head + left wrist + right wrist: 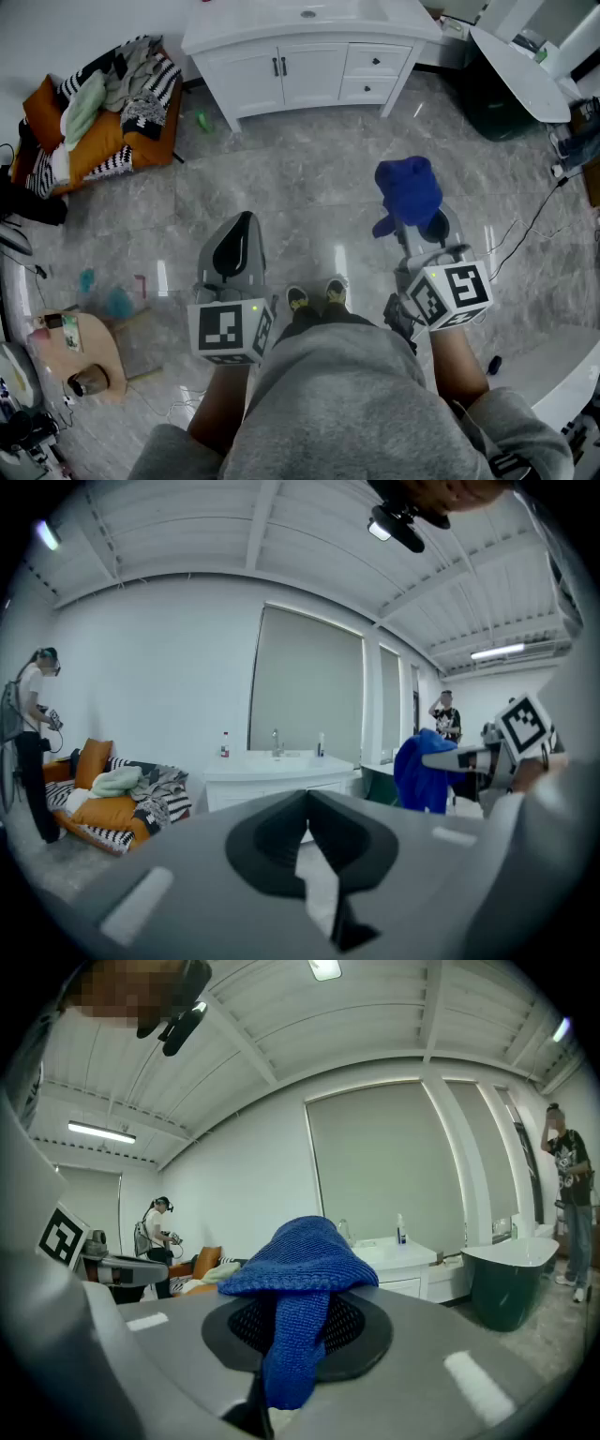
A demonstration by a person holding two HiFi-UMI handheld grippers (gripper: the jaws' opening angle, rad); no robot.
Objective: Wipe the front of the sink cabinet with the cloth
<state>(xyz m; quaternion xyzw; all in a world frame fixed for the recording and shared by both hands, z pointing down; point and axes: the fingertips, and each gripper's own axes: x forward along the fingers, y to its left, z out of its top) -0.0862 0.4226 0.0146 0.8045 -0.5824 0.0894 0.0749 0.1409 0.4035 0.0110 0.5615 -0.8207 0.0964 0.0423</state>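
Floor [309, 183]: sink cabinet [309, 67] at far edge.
Right hand-held gripper [286, 1330]: clamps blue cloth [410, 192].
Left hand-held gripper [306, 803]: closed, empty.

The head view looks steeply down from the person's head onto the floor [309, 197], with the sink cabinet [309, 66] far ahead. Both gripper views look level across the room and share that distant cabinet.
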